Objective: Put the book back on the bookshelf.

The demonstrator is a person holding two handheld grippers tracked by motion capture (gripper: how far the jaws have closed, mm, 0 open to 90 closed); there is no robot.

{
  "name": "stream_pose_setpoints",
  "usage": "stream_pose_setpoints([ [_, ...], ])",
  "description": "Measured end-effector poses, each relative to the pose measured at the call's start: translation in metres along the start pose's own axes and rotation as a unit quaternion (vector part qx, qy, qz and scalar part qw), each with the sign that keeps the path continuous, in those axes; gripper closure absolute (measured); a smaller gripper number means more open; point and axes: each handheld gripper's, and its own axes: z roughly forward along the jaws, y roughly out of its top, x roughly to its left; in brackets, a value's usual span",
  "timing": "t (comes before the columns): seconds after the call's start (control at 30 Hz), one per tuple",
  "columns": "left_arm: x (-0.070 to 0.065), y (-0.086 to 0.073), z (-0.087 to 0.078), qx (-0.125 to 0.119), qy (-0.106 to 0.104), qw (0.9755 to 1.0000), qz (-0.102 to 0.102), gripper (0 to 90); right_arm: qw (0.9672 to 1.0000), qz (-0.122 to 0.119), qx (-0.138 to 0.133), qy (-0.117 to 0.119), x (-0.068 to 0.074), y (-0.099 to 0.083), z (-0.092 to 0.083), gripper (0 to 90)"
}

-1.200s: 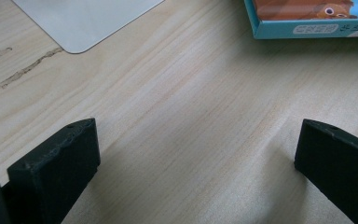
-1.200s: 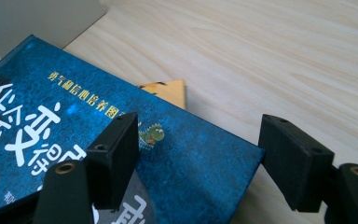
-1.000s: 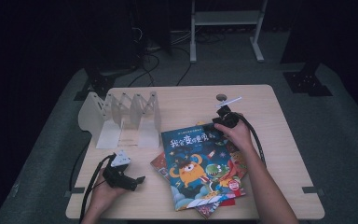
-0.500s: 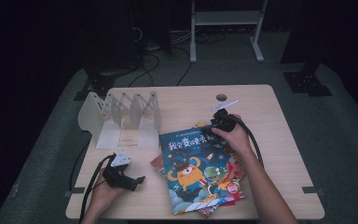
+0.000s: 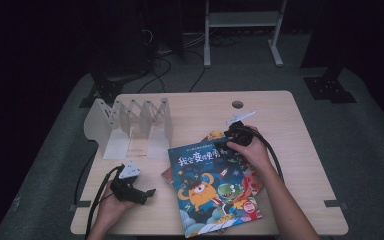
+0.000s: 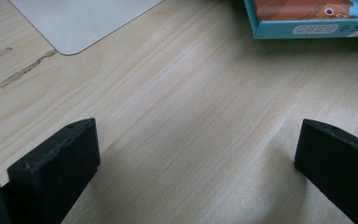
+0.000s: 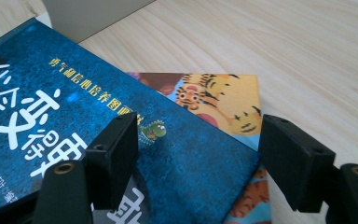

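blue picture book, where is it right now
In the high view the blue picture book tops a stack right of table centre, below the white folding rack, with the right gripper at its far edge.

Setting: recording lab or studio. Evidence: pale wooden tabletop (image 5: 290, 150) standing alone on grey floor covering (image 5: 365, 150); dark, unlit surroundings; loose cables (image 5: 180, 60) trailing across the floor; white metal rack frame (image 5: 242, 20) behind; black stand bases (image 5: 330, 90) at the sides.

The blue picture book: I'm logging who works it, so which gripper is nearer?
Right. The right gripper straddles the blue picture book's far corner; the left gripper rests on the table beside it.
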Motion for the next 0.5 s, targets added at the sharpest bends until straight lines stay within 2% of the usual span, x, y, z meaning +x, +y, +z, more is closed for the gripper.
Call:
stream_pose_setpoints([
  [0.33,0.000,0.000,0.000,0.000,0.000,1.0000,0.000,0.0,0.9998,-0.012,0.006,0.014,0.014,0.006,0.007,28.0],
  [0.5,0.000,0.000,0.000,0.000,0.000,1.0000,0.000,0.0,0.9999,-0.010,0.008,0.002,0.017,0.008,0.008,27.0],
])
